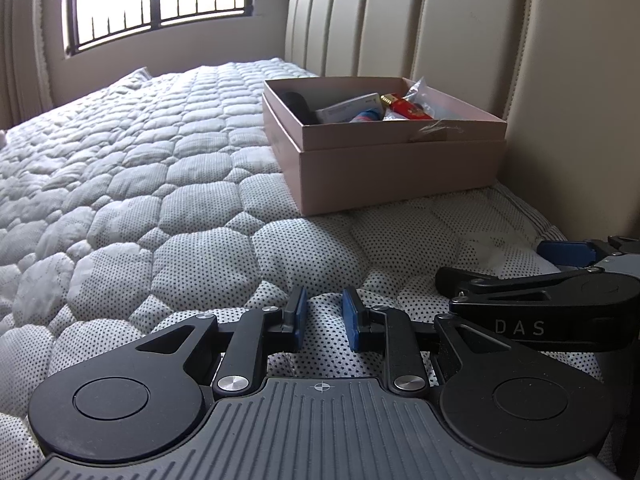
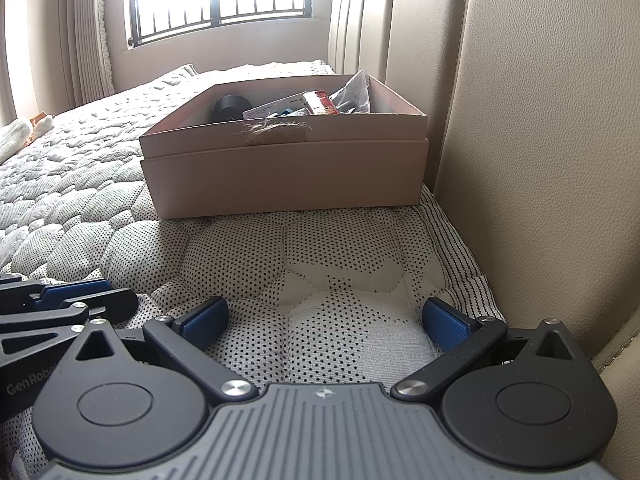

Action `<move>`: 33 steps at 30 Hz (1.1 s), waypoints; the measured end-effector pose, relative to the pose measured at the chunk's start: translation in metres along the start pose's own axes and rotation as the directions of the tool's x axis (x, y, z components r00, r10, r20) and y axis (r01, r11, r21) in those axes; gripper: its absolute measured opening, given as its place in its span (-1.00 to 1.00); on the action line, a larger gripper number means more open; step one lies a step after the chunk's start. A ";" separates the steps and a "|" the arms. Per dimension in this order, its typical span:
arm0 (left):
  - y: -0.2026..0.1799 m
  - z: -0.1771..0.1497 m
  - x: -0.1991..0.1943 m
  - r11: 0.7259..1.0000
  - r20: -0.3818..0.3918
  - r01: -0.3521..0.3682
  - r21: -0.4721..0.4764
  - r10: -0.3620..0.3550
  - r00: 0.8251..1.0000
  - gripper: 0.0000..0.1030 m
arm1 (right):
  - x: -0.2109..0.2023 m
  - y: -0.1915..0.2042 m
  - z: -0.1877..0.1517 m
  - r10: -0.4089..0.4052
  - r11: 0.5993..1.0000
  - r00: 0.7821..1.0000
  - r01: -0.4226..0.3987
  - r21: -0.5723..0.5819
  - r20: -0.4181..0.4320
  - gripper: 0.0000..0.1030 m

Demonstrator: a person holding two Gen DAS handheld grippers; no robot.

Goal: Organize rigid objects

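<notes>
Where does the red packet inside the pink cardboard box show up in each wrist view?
Left wrist: red packet upper right of centre, inside the pink cardboard box.
Right wrist: red packet upper centre, at the box's back right.
Shared landmark: frayed twine tag on the box's near wall.

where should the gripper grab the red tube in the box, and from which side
Probably by the gold-capped end of the red tube, coming down from above through the open top of the box. That end sticks up clear of the clutter, while the box walls block any sideways approach. The right gripper is already wide open.
</notes>
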State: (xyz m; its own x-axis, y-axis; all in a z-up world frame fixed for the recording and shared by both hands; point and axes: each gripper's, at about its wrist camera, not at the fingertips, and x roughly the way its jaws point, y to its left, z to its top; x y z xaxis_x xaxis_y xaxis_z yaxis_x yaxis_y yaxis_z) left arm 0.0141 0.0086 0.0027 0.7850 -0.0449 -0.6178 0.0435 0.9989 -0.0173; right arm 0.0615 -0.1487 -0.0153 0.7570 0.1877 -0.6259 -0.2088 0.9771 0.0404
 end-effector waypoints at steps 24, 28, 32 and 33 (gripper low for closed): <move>0.000 0.000 0.000 1.000 0.000 0.002 0.006 -0.002 1.000 -0.52 | 0.000 0.000 0.000 0.000 1.000 1.000 0.000 0.000 0.000 1.00; 0.000 0.000 0.000 1.000 0.000 0.002 0.005 -0.002 1.000 -0.52 | 0.000 0.000 0.000 0.000 1.000 1.000 0.000 0.000 0.000 1.00; -0.001 0.000 0.000 1.000 0.000 0.001 0.007 -0.001 1.000 -0.52 | 0.000 0.000 0.000 0.001 1.000 1.000 -0.001 0.000 0.000 1.00; -0.001 0.000 0.000 1.000 0.001 0.001 0.007 -0.001 1.000 -0.52 | 0.000 0.000 0.000 0.001 1.000 1.000 -0.001 0.000 0.000 1.00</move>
State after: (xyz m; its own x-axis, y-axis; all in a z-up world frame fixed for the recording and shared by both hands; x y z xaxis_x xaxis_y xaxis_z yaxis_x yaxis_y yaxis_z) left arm 0.0142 0.0079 0.0021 0.7854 -0.0455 -0.6173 0.0484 0.9988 -0.0120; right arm 0.0616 -0.1490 -0.0154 0.7567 0.1882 -0.6261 -0.2091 0.9770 0.0409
